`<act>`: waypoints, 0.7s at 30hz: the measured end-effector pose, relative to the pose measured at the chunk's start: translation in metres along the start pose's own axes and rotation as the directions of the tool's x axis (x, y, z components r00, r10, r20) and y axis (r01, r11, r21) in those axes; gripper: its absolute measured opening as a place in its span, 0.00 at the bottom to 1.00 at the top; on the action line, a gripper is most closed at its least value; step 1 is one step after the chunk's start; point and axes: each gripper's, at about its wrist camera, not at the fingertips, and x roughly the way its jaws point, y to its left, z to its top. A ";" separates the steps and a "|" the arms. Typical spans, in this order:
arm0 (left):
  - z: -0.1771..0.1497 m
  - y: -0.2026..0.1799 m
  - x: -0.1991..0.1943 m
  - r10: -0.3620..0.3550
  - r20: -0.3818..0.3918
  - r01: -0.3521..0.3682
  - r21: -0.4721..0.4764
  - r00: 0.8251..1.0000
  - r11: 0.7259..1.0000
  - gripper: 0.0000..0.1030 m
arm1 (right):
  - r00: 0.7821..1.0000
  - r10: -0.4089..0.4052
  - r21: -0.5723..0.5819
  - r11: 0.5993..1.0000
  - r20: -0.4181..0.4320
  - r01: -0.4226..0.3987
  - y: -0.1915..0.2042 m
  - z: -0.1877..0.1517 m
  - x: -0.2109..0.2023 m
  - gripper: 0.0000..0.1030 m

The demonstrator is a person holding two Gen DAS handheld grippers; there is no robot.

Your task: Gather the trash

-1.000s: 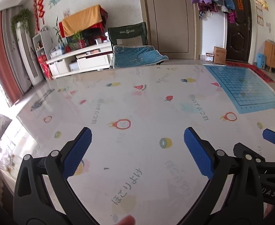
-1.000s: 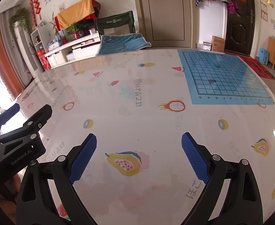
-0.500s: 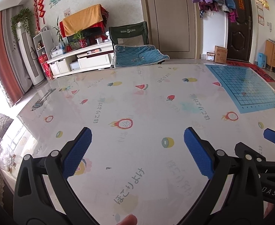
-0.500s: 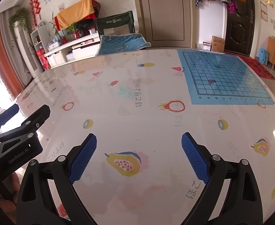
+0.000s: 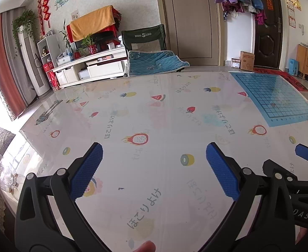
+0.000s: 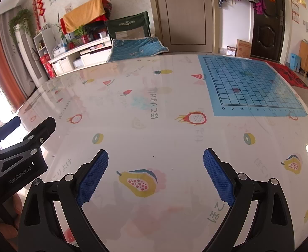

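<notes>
No trash shows in either view. My left gripper (image 5: pixel 154 153) is open and empty, its blue-padded fingers held a little above a glossy table (image 5: pixel 164 113) with a fruit-print cover. My right gripper (image 6: pixel 155 157) is open and empty over the same table (image 6: pixel 154 130). The left gripper's black body (image 6: pixel 17 159) shows at the left edge of the right wrist view. The right gripper's blue fingertip (image 5: pixel 307 156) shows at the right edge of the left wrist view. A tiny dark speck (image 5: pixel 120 188) lies on the table between the left fingers.
A blue grid mat (image 6: pixel 252 86) lies on the table's far right. A green folding chair (image 5: pixel 145 42) with a blue quilted cushion (image 5: pixel 156 64) stands behind the far edge. A white TV cabinet (image 5: pixel 90 69) lines the back wall. A clear glass dish (image 5: pixel 8 178) sits off the left edge.
The left wrist view has shifted slightly, with the room sitting a little lower and further right in the frame. The right gripper has barely moved. Both grippers stay open.
</notes>
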 end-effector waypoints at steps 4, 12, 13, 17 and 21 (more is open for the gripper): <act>0.000 0.001 0.000 0.001 0.001 -0.001 -0.001 1.000 1.000 0.94 | 1.000 0.000 0.001 1.000 -0.001 0.000 0.000 0.000 0.000 0.88; 0.000 0.000 0.000 0.002 0.001 -0.002 0.002 1.000 1.000 0.94 | 1.000 0.000 0.000 1.000 -0.001 0.000 -0.001 0.000 0.000 0.88; 0.000 0.000 0.000 0.002 0.001 -0.002 0.002 1.000 1.000 0.94 | 1.000 0.000 0.001 1.000 -0.001 0.000 -0.001 0.000 0.000 0.88; 0.000 0.000 0.000 0.003 0.001 -0.003 0.002 1.000 1.000 0.94 | 1.000 0.001 0.000 1.000 -0.001 -0.001 -0.001 0.000 0.000 0.88; 0.000 0.000 0.000 0.002 -0.001 -0.002 0.001 1.000 1.000 0.94 | 1.000 0.001 0.001 1.000 0.000 -0.001 -0.001 0.000 0.000 0.88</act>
